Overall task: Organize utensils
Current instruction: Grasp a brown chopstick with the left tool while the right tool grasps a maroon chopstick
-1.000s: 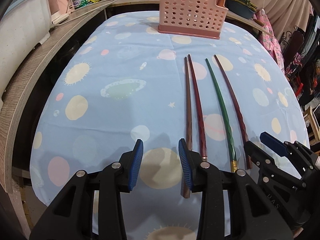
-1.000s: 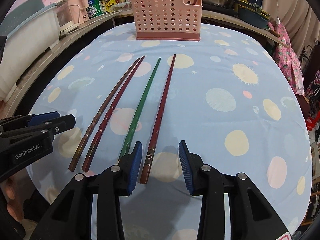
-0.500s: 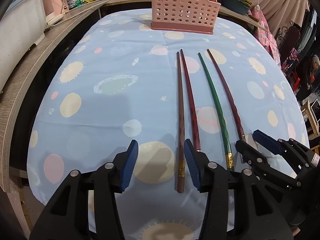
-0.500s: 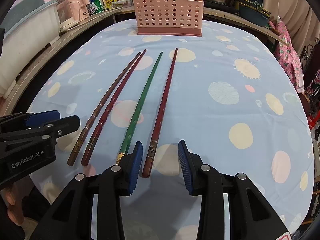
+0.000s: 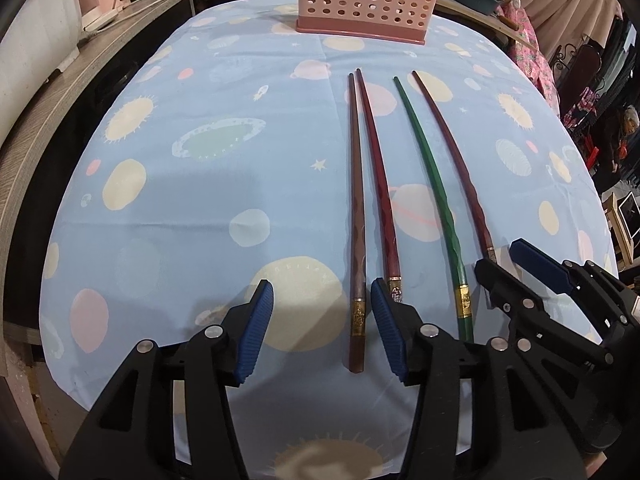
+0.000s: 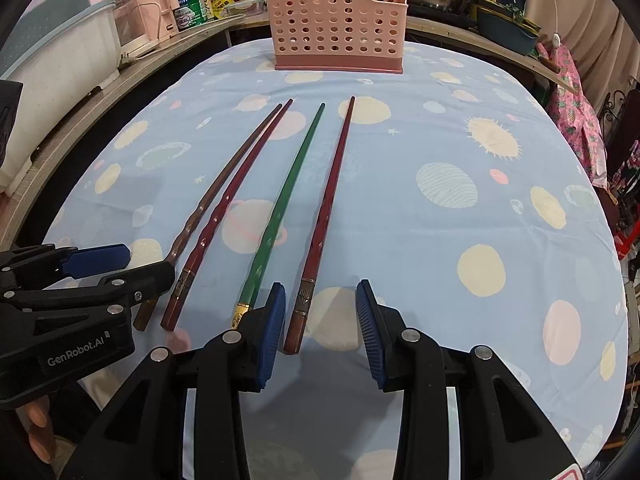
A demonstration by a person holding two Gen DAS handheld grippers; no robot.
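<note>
Space-print cloth covers the worktop (image 5: pixel 200 208); four chopsticks lie at 12 o'clock of both tools. Left tool (image 5: pixel 322 330), just widened, straddles the brown chopstick (image 5: pixel 356 216) ungripped; right tool (image 6: pixel 320 330) straddles the dark-red chopstick (image 6: pixel 326 208), released. Clamping squarely on each handle should suit the pink holder (image 6: pixel 340 20).

The one clearly readable text is "GenRobot.AI", printed in pale letters on the black body of the left gripper (image 6: pixel 120 276), seen at the lower left of the right wrist view. Behind the pink basket (image 6: pixel 338 24), to its left on the counter, stand a green and white box (image 6: pixel 188 10) and a yellow packet (image 6: pixel 222 2) with printing too small to read. The gold bands on the chopsticks (image 5: pixel 359 314) bear marks that cannot be made out.
</note>
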